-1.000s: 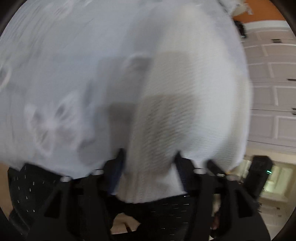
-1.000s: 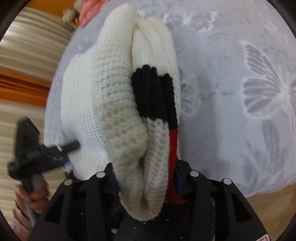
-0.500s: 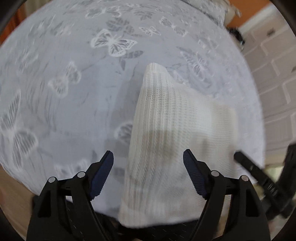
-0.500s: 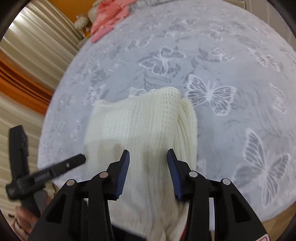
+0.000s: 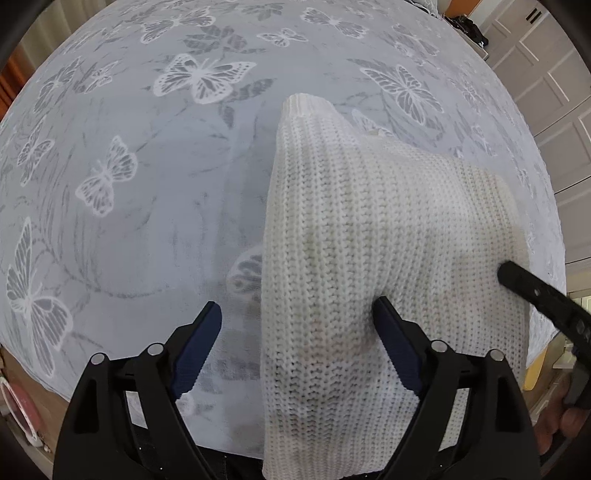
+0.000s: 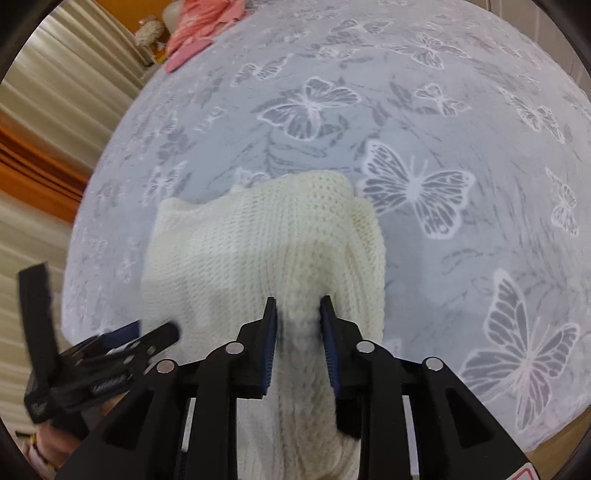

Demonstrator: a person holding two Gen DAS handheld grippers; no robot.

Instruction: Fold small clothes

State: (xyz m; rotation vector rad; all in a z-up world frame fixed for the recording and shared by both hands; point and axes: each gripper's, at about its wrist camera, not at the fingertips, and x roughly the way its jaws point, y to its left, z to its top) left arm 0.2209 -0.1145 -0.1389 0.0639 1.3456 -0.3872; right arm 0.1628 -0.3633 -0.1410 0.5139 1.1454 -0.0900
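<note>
A small cream-white knitted sweater (image 5: 369, 258) lies folded on a pale grey bed cover printed with white butterflies (image 5: 129, 184), near the cover's front edge, and this sweater serves here as the landmark. In the left wrist view, the left gripper (image 5: 297, 328), black with dark blue pads, hangs above the near left part of the sweater. Its jaws have just been opening and now stand wide apart; the left pad is over the bare cover beside the sweater, and the right pad (image 5: 391, 343) lies against the knit but does not squeeze it, so this gripper holds nothing. A ribbed cuff of a sleeve (image 5: 303, 105) points away from the gripper at the far end of the sweater. In the right wrist view, the right gripper (image 6: 299, 325) is over the near right part of the sweater. Its jaws have just been closing, and a thick raised fold of the knit stands between the two blue pads (image 6: 271, 332), which press on it from both sides. To the left of the sweater in this view the other gripper shows, blurred. Far behind the sweater, at the back edge of the cover, lies a pink piece of clothing (image 6: 195, 29).
</note>
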